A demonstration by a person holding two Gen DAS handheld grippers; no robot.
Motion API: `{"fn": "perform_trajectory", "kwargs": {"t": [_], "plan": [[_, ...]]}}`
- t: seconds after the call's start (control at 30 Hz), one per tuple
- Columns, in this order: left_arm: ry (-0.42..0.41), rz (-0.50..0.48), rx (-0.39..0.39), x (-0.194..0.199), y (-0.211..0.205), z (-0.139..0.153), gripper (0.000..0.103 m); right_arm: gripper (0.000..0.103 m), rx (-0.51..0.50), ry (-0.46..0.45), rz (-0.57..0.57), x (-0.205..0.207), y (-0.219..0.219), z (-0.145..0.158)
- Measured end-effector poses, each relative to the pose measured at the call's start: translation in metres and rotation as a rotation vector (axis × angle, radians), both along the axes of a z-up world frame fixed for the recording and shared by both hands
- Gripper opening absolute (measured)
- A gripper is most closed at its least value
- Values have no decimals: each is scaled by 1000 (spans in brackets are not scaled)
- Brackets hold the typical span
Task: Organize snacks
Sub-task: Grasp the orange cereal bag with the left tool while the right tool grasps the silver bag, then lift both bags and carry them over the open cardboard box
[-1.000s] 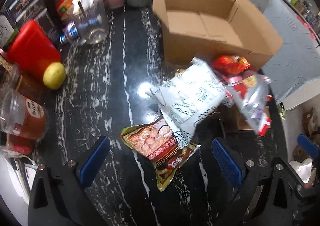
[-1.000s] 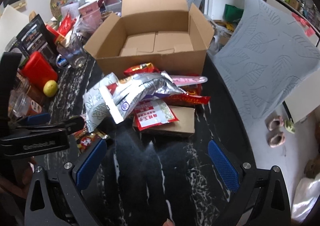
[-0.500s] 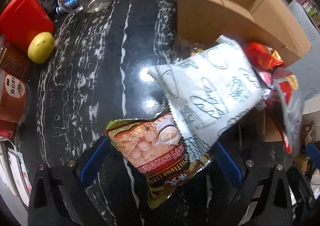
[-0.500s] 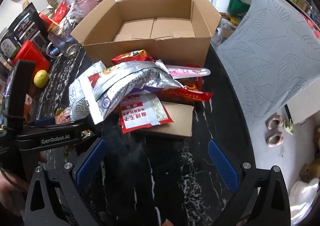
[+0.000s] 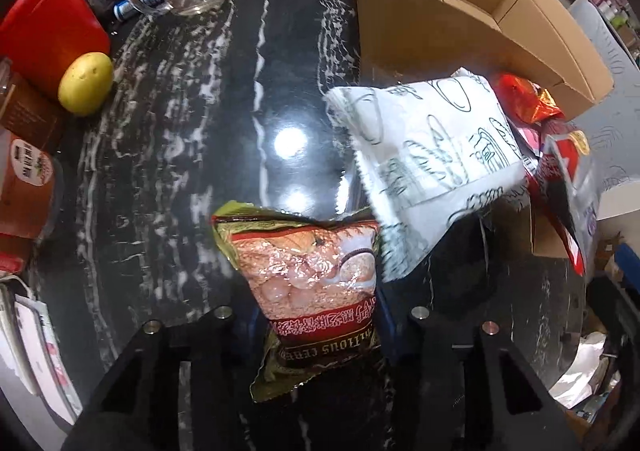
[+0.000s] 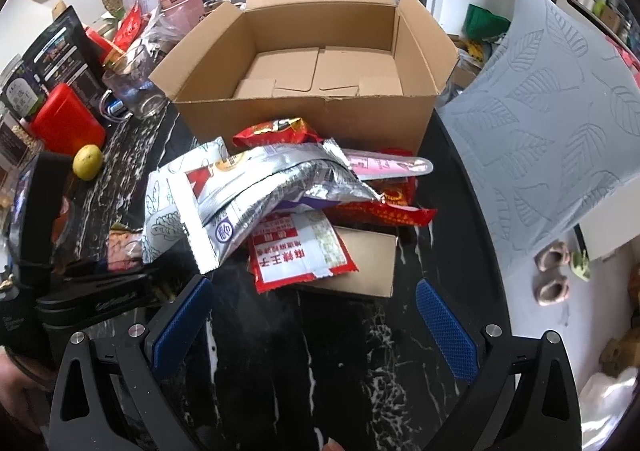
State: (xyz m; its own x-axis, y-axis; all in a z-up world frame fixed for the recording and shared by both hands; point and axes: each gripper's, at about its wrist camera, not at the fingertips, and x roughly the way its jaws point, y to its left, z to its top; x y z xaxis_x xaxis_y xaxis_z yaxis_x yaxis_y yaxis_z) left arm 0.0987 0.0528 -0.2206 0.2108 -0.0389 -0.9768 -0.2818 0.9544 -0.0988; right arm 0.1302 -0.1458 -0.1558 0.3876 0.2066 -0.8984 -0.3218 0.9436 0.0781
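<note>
The left gripper [image 5: 316, 331] has its jaws closing on the cereal packet [image 5: 312, 275] between them; pinch it squarely before lifting toward the cardboard box [image 6: 320, 63] beyond. The right gripper [image 6: 316, 315] hangs spread, empty.

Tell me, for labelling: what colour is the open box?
Plain brown cardboard box, clearest from the right wrist.

My right gripper [image 6: 310, 317]: two black angular arms with triangular cut-outs, silver screw heads at the joints, and blue cross-hatched pads [image 6: 446, 329] on the inner faces. My left gripper [image 5: 316, 325] shares the black frame and silver screws, with pale lettering along its side.
</note>
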Motion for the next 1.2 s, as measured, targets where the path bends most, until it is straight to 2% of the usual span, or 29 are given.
{"fn": "perform_trajectory", "kwargs": {"t": [0.27, 0.4, 0.5, 0.8, 1.0, 1.07, 1.1, 1.2], "plan": [[-19, 1, 22, -21, 19, 38, 42, 103, 72, 18, 8, 5, 8, 10], [-43, 2, 38, -28, 9, 59, 42, 103, 97, 22, 10, 10, 13, 15], [-66, 11, 42, -14, 10, 63, 42, 103, 119, 27, 5, 17, 17, 18], [-139, -22, 65, 6, 5, 89, 42, 96, 175, 90, -138, 51, 18, 18], [-162, -41, 71, 17, 5, 94, 42, 92, 120, 90, -200, 70, 30, 12], [-166, -49, 81, 19, 5, 94, 42, 84, 92, 92, -205, 74, 33, 8], [-169, -51, 82, 20, 6, 95, 42, 77, 76, 98, -208, 76, 35, 5], [-171, -47, 77, 20, 7, 94, 42, 72, 32, 105, -224, 79, 38, -1]]}}
